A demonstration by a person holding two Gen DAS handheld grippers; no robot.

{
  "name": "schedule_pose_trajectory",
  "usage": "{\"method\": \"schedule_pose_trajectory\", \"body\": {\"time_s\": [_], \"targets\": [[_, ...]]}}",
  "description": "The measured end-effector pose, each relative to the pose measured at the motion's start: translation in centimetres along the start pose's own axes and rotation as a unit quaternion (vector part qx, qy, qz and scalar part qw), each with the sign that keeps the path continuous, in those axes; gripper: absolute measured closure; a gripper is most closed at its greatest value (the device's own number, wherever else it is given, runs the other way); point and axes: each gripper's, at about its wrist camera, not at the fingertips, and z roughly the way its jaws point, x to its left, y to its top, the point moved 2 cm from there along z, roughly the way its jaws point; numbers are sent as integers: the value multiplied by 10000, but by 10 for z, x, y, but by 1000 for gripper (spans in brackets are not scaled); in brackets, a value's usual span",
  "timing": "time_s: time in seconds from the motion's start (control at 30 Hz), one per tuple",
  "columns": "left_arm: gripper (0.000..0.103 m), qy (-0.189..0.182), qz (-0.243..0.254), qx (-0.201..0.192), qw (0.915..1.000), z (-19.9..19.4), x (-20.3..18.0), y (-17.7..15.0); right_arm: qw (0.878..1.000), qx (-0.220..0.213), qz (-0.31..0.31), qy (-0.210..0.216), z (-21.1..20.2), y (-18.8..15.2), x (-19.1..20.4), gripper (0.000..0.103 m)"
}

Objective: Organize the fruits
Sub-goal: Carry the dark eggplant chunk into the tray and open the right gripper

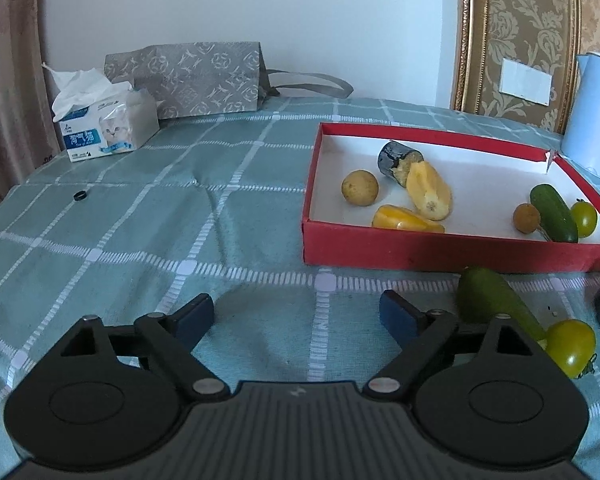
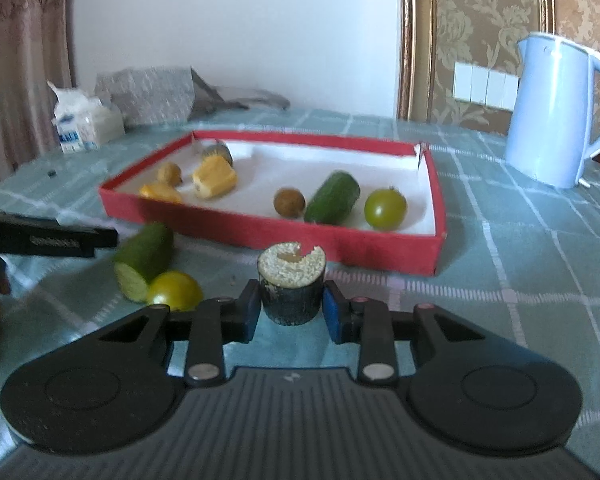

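Note:
My right gripper [image 2: 291, 308] is shut on a short dark-skinned fruit piece [image 2: 292, 284] with pale grainy flesh, just above the cloth in front of the red box [image 2: 340, 240]. My left gripper [image 1: 296, 312] stands open over bare cloth, nothing between its fingers. To its right lie a cucumber piece [image 1: 484, 292] and a green tomato [image 1: 570, 346]. The red box [image 1: 420, 252] holds a round brown fruit [image 1: 360, 187], a dark piece [image 1: 396, 158], yellow pieces [image 1: 428, 190], a smaller brown fruit [image 1: 526, 218], a cucumber piece [image 1: 554, 212] and a green tomato [image 1: 584, 218].
A pale blue kettle [image 2: 552, 116] stands right of the box. A tissue box [image 1: 104, 124] and a grey paper bag [image 1: 196, 80] sit at the far left against the wall. A small black ring [image 1: 81, 196] lies on the checked green cloth [image 1: 180, 220].

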Motion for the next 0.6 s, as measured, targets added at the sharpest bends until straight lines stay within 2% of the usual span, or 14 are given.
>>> {"method": "schedule_pose_trajectory", "body": {"time_s": [0.1, 0.3, 0.6], "targets": [[8, 31, -29, 21, 10000, 1, 1, 1, 9995, -305, -100, -35, -9, 8, 3, 72], [8, 33, -29, 21, 10000, 1, 0, 1, 9981, -414, -451, -74, -1, 37, 13, 72], [3, 77, -72, 51, 9999, 2, 2, 1, 9970, -105, -760, 21, 56, 72, 33, 72]]}}
